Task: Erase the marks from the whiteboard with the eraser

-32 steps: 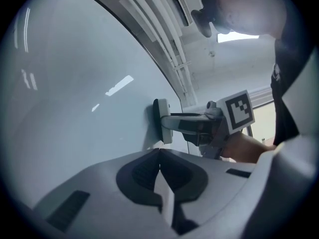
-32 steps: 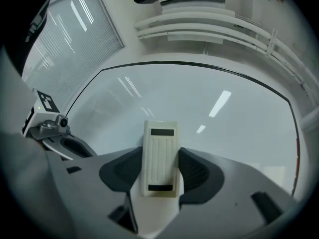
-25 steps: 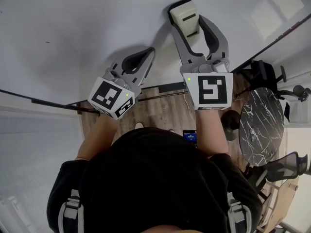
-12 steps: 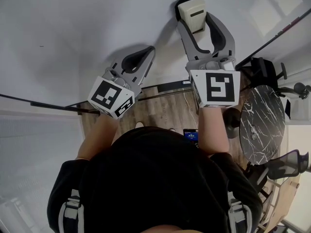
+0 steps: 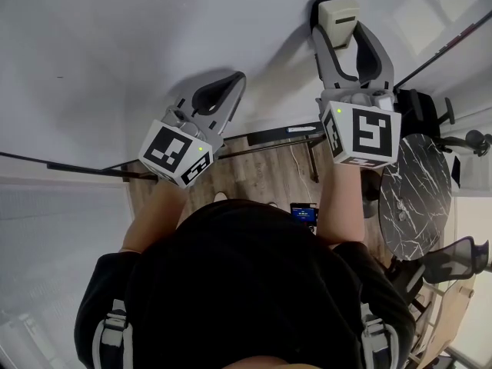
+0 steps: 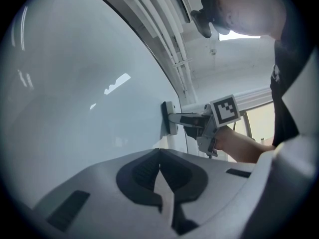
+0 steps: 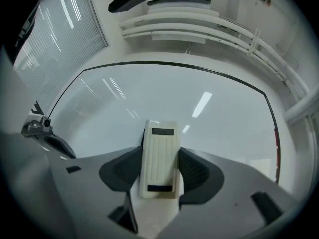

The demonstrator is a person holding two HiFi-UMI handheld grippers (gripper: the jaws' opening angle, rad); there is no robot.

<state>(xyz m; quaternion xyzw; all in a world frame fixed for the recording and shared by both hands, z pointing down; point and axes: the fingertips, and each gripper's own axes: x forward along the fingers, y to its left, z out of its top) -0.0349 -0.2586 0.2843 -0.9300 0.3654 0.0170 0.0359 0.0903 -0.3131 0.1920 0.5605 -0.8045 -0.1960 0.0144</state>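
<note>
Right gripper (image 7: 160, 177) clenched on a cream ribbed plastic eraser (image 7: 159, 156), dark pads against its two long sides, eraser's length running out along the jaws. From the left gripper view, eraser's dark face flat against the glossy white whiteboard (image 7: 209, 108), gripper body reaching out behind it. In the head view, held high and to the right on the board, near its thin dark frame edge. Left gripper (image 6: 159, 158) clenched as well, jaws pressed tip to tip, hanging lower and to the left of the right one, close to the board; contact with it not clear. Bare forearms (image 5: 338, 198) behind both, black shirt (image 5: 246, 283) below.

Board surface pale and shiny, streaked with reflections of ceiling lights. One tiny dark fleck (image 5: 59, 76) far to the left, well apart from the eraser. Black ledge (image 5: 284, 134) along the board's lower edge. Beneath it, brown wood-plank floor (image 5: 261, 175). To the right, round black counter with white veining (image 5: 415, 198), black office chairs (image 5: 453, 260) beside it. Above the board in the right gripper view, white rails (image 7: 199, 21) running along the ceiling, and grey slatted window blinds (image 7: 65, 39) at the left.
</note>
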